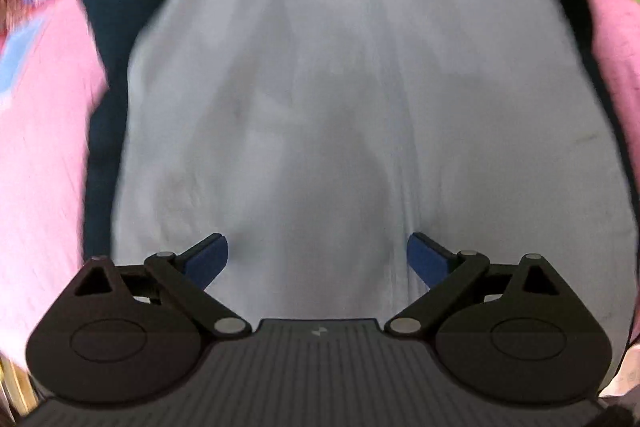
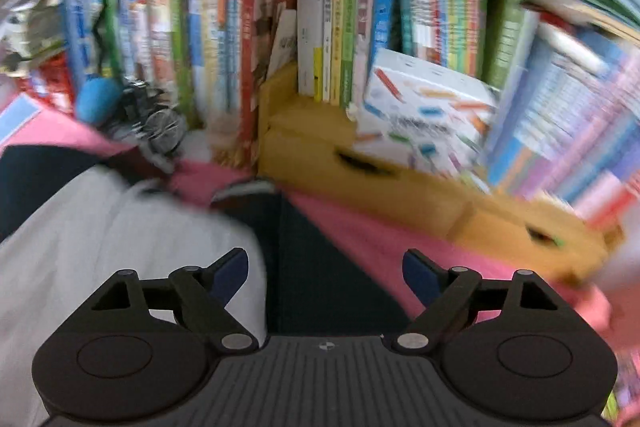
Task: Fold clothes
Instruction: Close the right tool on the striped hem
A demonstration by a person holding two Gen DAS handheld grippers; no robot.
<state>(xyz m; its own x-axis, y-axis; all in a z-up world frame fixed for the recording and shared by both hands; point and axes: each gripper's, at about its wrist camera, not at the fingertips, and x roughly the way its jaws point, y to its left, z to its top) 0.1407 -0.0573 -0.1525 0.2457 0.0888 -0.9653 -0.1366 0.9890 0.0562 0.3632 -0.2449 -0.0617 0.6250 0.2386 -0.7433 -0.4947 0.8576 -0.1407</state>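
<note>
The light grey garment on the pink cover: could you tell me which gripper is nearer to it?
Left. The left gripper hangs open directly over the light grey garment. The right gripper, also open, sits off its edge, above dark cloth.

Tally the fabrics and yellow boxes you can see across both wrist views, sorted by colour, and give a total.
Pale grey garment: 1
Dark navy cloth under it: 1
Pink cover: 1
Yellow boxes by the books: 2 at least; blur hides any more
Total: 5
</note>
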